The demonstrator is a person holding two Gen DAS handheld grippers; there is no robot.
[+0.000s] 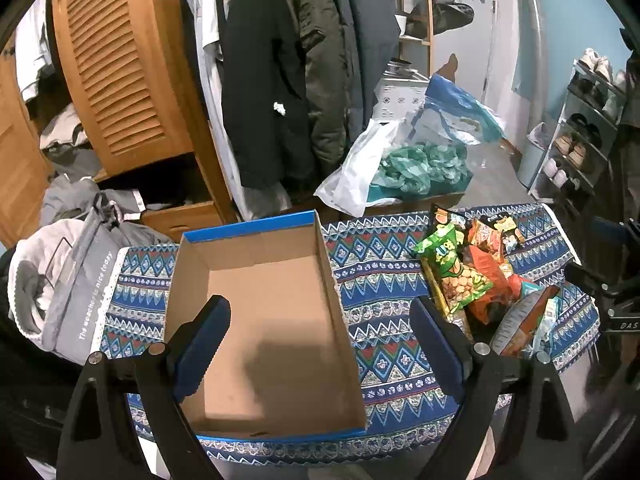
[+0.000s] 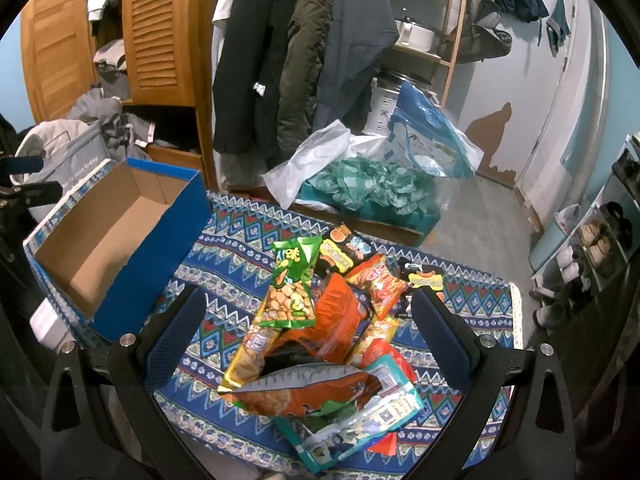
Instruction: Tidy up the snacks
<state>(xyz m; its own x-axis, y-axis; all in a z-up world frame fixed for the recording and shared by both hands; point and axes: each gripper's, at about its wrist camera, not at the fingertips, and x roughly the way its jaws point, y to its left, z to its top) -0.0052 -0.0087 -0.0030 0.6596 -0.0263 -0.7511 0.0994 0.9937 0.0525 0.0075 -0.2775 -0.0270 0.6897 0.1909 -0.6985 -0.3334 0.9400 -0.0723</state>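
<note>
Cardboard box (image 1: 272, 320) on the bench (image 1: 384, 280) has nothing in it, so basically zero progress. Snacks (image 2: 320, 320) all piled to its right. Left tongs (image 1: 316, 344) and right tongs (image 2: 312, 340) both spread apart, holding nothing.

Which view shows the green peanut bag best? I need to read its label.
The right wrist view: the green peanut bag lies near the centre, on top of the snack pile, its front unobstructed. The left wrist view shows the same bag off to the right, smaller and slanted, beside the open box.
</note>
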